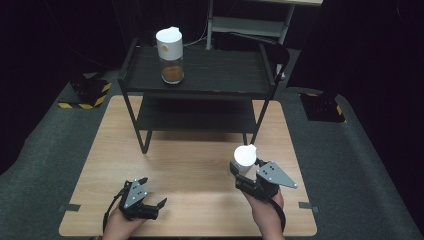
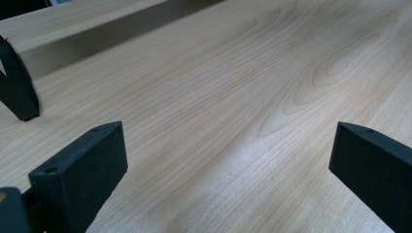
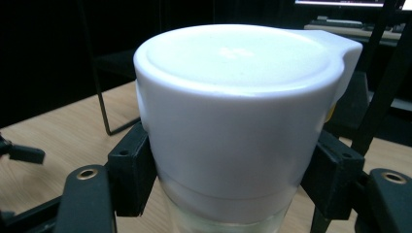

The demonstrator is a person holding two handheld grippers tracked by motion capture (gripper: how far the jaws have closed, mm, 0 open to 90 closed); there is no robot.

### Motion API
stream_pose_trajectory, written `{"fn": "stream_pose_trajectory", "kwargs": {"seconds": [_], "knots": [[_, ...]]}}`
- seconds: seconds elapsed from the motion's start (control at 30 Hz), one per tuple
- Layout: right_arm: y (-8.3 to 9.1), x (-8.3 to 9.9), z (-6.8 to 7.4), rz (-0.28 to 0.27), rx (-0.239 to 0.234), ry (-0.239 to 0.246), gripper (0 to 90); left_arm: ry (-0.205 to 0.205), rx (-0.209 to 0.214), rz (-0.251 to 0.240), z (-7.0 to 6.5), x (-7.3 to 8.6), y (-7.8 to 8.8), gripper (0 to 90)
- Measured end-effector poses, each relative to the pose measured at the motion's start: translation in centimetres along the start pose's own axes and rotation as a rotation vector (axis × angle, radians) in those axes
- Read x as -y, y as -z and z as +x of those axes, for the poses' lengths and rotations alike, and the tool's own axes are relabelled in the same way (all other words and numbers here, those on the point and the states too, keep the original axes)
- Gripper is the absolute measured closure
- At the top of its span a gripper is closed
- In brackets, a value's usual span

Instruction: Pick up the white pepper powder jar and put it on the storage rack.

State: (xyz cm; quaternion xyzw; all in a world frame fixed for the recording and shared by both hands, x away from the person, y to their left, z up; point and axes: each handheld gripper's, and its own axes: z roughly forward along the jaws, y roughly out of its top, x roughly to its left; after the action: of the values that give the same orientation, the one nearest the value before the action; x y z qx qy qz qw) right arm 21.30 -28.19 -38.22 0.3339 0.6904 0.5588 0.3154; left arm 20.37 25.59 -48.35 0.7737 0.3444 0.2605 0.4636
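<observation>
Surface [image 1: 190, 165]: pale wood, grain visible, dark floor and black room around. Left gripper [image 1: 150, 202] low at near left edge, jaws wide, nothing between. Right gripper [image 1: 244, 175] near right, jaws clamped on white-lidded jar [image 1: 244, 159], held above surface. Two jars counted: second jar [image 1: 170, 55] upright on black shelf rack [image 1: 200, 80] at far end, brown contents at bottom

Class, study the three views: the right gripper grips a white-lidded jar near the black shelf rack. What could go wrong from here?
1. The right gripper clamps the jar at the lid's lower edge, not the glass; the jar might slip or tilt.
2. A second jar already stands on the black rack; placing this one close could knock it.
3. The left gripper rests open, offering no support.
</observation>
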Motion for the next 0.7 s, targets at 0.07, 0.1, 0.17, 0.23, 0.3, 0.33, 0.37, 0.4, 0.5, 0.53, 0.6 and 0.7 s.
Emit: {"fn": "stream_pose_trajectory", "kwargs": {"seconds": [0.07,0.1,0.17,0.23,0.3,0.33,0.37,0.4,0.5,0.53,0.6,0.7], "knots": [[0.3,-0.8,0.2,-0.011,-0.006,0.002,30.3,-0.007,-0.003,0.000,-0.1,0.0,0.0,0.6],[0.4,-1.1,0.3,-0.018,-0.010,0.003,30.2,-0.011,-0.004,0.001,-0.1,0.0,0.0,0.6],[0.6,-1.8,0.4,-0.028,-0.015,0.004,30.2,-0.014,-0.005,0.004,-0.2,-0.1,0.0,0.6],[0.7,-2.6,0.5,-0.039,-0.020,0.015,30.2,-0.015,-0.005,0.003,-0.2,-0.1,0.0,0.6],[0.8,-3.4,0.6,-0.042,-0.022,0.030,30.2,-0.014,-0.006,0.003,-0.2,-0.1,0.0,0.6],[0.7,-3.9,0.5,-0.044,-0.022,0.036,30.2,-0.013,-0.005,0.002,-0.2,0.0,0.0,0.6],[0.7,-4.3,0.5,-0.045,-0.023,0.036,30.2,-0.012,-0.005,0.002,-0.2,0.0,0.0,0.6],[0.7,-4.6,0.5,-0.047,-0.024,0.039,30.2,-0.011,-0.004,0.001,-0.1,0.0,0.0,0.6],[0.7,-5.7,0.5,-0.055,-0.025,0.044,30.2,-0.009,-0.003,0.001,-0.1,0.0,0.0,0.6],[0.6,-6.1,0.4,-0.058,-0.027,0.046,30.2,-0.008,-0.003,0.000,-0.1,0.0,0.0,0.6],[0.6,-6.8,0.3,-0.062,-0.031,0.046,30.3,-0.009,-0.002,0.000,-0.1,0.0,0.0,0.6],[0.4,-8.0,0.3,-0.067,-0.032,0.046,30.2,-0.006,-0.001,-0.001,0.0,0.0,0.0,0.6]]}}
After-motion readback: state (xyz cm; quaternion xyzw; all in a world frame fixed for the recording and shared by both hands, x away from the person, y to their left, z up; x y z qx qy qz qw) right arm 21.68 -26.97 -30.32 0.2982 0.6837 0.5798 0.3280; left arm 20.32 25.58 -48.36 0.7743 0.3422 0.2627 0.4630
